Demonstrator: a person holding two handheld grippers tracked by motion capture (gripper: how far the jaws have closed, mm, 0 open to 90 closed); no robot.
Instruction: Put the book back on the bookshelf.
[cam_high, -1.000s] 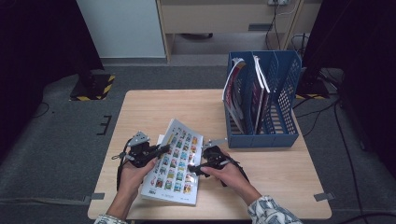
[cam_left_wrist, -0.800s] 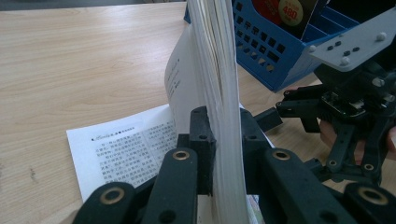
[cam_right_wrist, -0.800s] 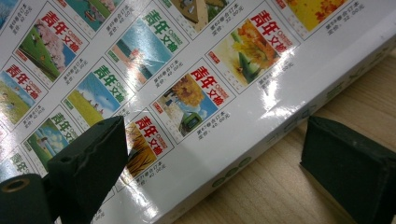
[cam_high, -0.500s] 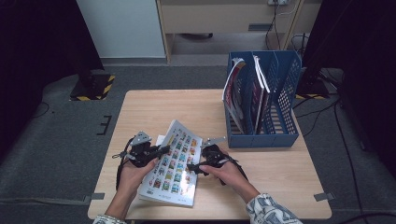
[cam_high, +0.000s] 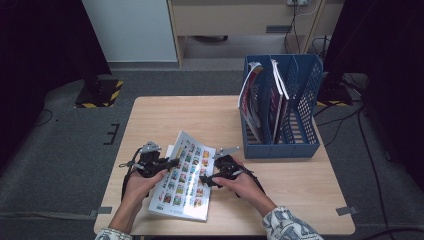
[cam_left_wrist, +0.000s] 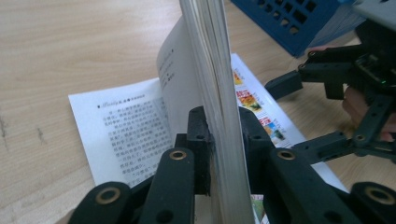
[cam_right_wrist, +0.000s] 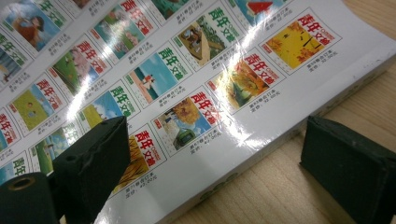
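Observation:
A magazine (cam_high: 186, 176) with a cover of small colourful pictures lies on the wooden table (cam_high: 175, 115) in front of the person. My left gripper (cam_high: 167, 164) is shut on a thick sheaf of its pages (cam_left_wrist: 210, 56), which stands lifted on edge above a text page (cam_left_wrist: 126, 126). The left gripper (cam_left_wrist: 223, 126) has just eased its jaws a little wider, with the pages still pressed between the pads. My right gripper (cam_high: 205, 179) is open at the magazine's right edge; in the right gripper view (cam_right_wrist: 219, 149), one jaw is over the cover (cam_right_wrist: 187, 70) and one over bare table.
A blue mesh file rack (cam_high: 280, 145) stands at the table's right rear, with a few magazines (cam_high: 260, 95) upright in it. A light cabinet and dark floor with cables lie beyond the table. Bare wood shows at the back left.
The left gripper has shifted slightly with the lifted pages. The right hand has stayed where it was.

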